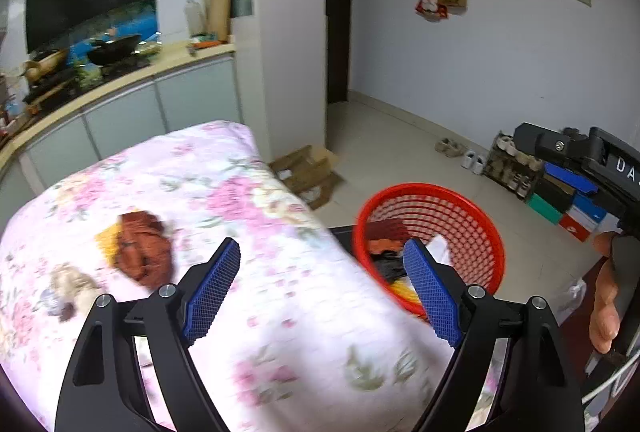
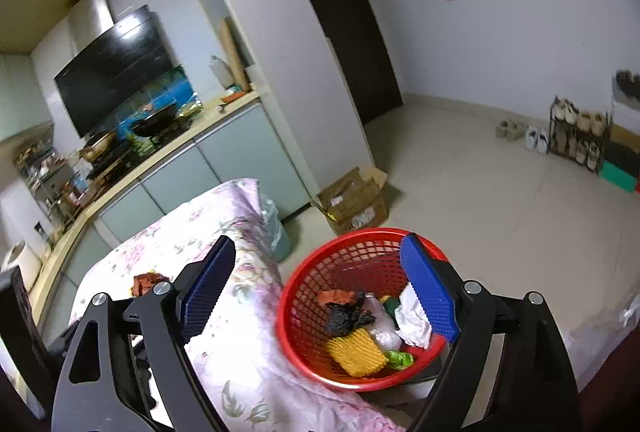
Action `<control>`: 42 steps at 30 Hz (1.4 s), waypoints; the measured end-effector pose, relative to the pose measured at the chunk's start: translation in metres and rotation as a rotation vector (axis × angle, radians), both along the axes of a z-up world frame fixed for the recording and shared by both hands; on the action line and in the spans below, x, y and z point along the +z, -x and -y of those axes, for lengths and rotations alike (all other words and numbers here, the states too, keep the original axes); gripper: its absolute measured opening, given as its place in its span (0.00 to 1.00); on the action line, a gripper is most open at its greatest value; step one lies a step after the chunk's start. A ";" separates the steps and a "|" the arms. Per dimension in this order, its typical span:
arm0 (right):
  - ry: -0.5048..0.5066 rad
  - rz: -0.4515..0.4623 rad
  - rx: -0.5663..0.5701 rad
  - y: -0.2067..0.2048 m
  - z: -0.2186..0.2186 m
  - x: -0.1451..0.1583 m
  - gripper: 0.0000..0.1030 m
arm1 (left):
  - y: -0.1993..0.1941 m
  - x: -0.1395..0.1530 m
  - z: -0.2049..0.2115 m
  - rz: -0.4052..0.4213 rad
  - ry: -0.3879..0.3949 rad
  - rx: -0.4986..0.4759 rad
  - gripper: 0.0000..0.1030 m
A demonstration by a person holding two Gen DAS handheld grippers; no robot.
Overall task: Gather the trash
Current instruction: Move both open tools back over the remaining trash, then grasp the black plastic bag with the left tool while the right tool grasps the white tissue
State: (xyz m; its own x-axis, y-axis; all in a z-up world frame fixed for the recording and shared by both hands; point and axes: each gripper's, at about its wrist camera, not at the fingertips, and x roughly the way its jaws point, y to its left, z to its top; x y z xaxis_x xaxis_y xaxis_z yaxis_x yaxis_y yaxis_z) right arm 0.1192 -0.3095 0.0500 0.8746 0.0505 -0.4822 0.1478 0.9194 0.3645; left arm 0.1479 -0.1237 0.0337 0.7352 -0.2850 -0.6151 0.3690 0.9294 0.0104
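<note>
Left wrist view: our left gripper [image 1: 322, 264] gaped wide, empty.
Right gripper [image 2: 318, 264]: likewise wide, empty.
Trash left: rust-orange wrapper [image 1: 144, 252] on floral quilt [image 1: 248, 200].
Risk: we might snag quilt; red basket [image 2: 320, 272] could tip.

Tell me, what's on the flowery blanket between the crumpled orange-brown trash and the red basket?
Nothing: in the left wrist view only bare flowery blanket lies between the orange-brown trash and the red basket.

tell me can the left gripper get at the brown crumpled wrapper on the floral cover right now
Probably yes. The left gripper is open and empty, and the brown wrapper lies exposed on the floral cover with nothing between them.
</note>
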 end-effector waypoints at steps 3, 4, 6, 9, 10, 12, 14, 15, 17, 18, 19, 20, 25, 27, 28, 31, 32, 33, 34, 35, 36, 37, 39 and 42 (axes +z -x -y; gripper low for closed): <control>0.023 0.018 0.031 0.004 -0.016 0.002 0.81 | 0.008 0.005 -0.019 0.032 -0.029 0.034 0.79; 0.030 0.020 0.039 0.004 -0.020 0.003 0.81 | 0.011 0.007 -0.026 0.041 -0.034 0.045 0.79; 0.050 0.027 0.061 0.006 -0.032 0.004 0.81 | 0.017 0.010 -0.043 0.053 -0.033 0.075 0.79; 0.061 0.040 0.091 0.011 -0.046 0.005 0.83 | 0.023 0.016 -0.074 0.055 -0.015 0.132 0.80; 0.064 0.042 0.100 0.012 -0.052 0.005 0.84 | 0.024 0.016 -0.083 0.054 -0.011 0.153 0.80; 0.073 0.049 0.116 0.015 -0.062 0.006 0.84 | 0.025 0.019 -0.106 0.056 -0.015 0.209 0.80; 0.086 0.052 0.135 0.017 -0.071 0.007 0.84 | 0.028 0.022 -0.128 0.061 -0.012 0.257 0.80; 0.091 0.054 0.149 0.018 -0.076 0.007 0.85 | 0.028 0.023 -0.136 0.060 -0.007 0.271 0.80; 0.094 0.056 0.166 0.019 -0.082 0.007 0.85 | 0.031 0.026 -0.159 0.059 0.006 0.314 0.80; 0.093 0.056 0.172 0.020 -0.083 0.007 0.85 | 0.032 0.027 -0.173 0.058 0.016 0.343 0.80; 0.094 0.057 0.181 0.020 -0.086 0.008 0.85 | 0.033 0.029 -0.182 0.056 0.023 0.360 0.80; 0.096 0.058 0.186 0.022 -0.089 0.008 0.85 | 0.034 0.030 -0.193 0.052 0.034 0.379 0.80; 0.091 0.061 0.214 0.024 -0.102 0.010 0.85 | 0.033 0.018 -0.219 0.000 0.078 0.413 0.80; 0.088 0.058 0.221 0.025 -0.107 0.009 0.85 | 0.027 0.004 -0.213 -0.043 0.076 0.385 0.80; 0.087 0.055 0.226 0.025 -0.108 0.008 0.85 | 0.025 -0.004 -0.210 -0.062 0.072 0.373 0.80; 0.087 0.043 0.234 0.025 -0.112 0.005 0.85 | 0.013 -0.027 -0.200 -0.118 0.071 0.340 0.80; 0.088 0.038 0.236 0.025 -0.113 0.003 0.85 | 0.009 -0.034 -0.197 -0.133 0.073 0.335 0.80; 0.090 0.034 0.237 0.025 -0.115 0.002 0.85 | 0.004 -0.042 -0.196 -0.154 0.079 0.330 0.80; 0.090 0.030 0.239 0.024 -0.115 0.001 0.85 | 0.002 -0.049 -0.195 -0.167 0.084 0.330 0.80; 0.090 0.026 0.239 0.024 -0.115 0.000 0.85 | -0.001 -0.055 -0.194 -0.178 0.089 0.330 0.80; 0.088 0.019 0.240 0.023 -0.115 -0.001 0.85 | -0.004 -0.060 -0.194 -0.186 0.091 0.331 0.80; 0.087 0.016 0.241 0.022 -0.115 -0.002 0.85 | -0.006 -0.065 -0.193 -0.191 0.087 0.334 0.80; 0.088 0.013 0.242 0.022 -0.116 -0.003 0.85 | -0.007 -0.072 -0.192 -0.196 0.081 0.334 0.79; 0.087 0.007 0.249 0.022 -0.118 -0.005 0.85 | -0.008 -0.078 -0.195 -0.205 0.085 0.335 0.62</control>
